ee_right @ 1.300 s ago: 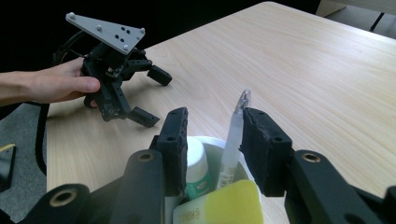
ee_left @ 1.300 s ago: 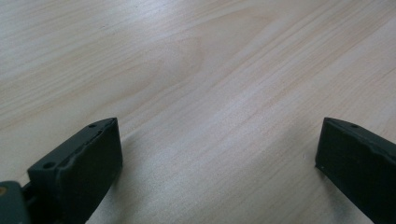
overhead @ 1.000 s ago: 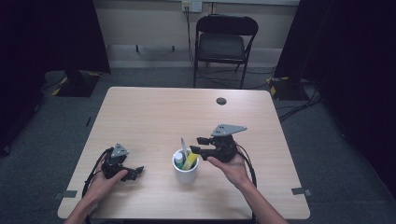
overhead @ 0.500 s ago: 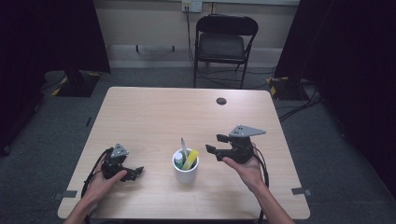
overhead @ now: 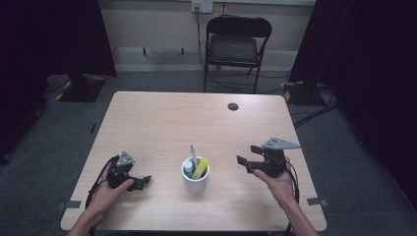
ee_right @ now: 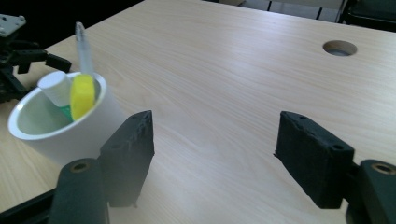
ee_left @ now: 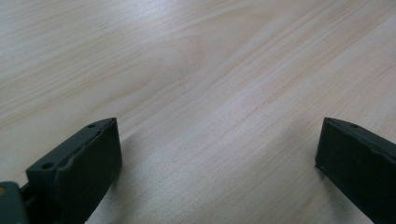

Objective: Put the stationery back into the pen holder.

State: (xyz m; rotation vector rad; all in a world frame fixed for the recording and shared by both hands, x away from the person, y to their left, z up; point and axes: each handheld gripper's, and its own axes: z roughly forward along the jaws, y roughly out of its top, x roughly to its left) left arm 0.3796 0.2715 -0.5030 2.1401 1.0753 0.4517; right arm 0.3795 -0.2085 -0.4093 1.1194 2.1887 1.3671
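Note:
A white cup (overhead: 195,181) stands near the table's front middle, holding a yellow marker (overhead: 201,167), a clear pen (overhead: 193,153) and a white-capped green tube (overhead: 188,167). My right gripper (overhead: 247,156) hovers to the cup's right, pointing left at it, a clear gap away. Its jaws have just been opening and stand wide with nothing between them. The right gripper view has the cup (ee_right: 60,135), yellow marker (ee_right: 82,95) and pen (ee_right: 84,49) left of the right gripper (ee_right: 215,126). My left gripper (overhead: 142,182) rests left of the cup, open (ee_left: 215,135) over bare wood.
The wooden table (overhead: 162,123) has a round cable hole (overhead: 233,106) at its far right. A black folding chair (overhead: 236,46) stands behind the table. The left gripper (ee_right: 14,56) also appears at the top left of the right gripper view.
My right gripper has pulled away from the cup's rim to the right and its jaws have spread wider. The left gripper and the cup's contents have stayed put.

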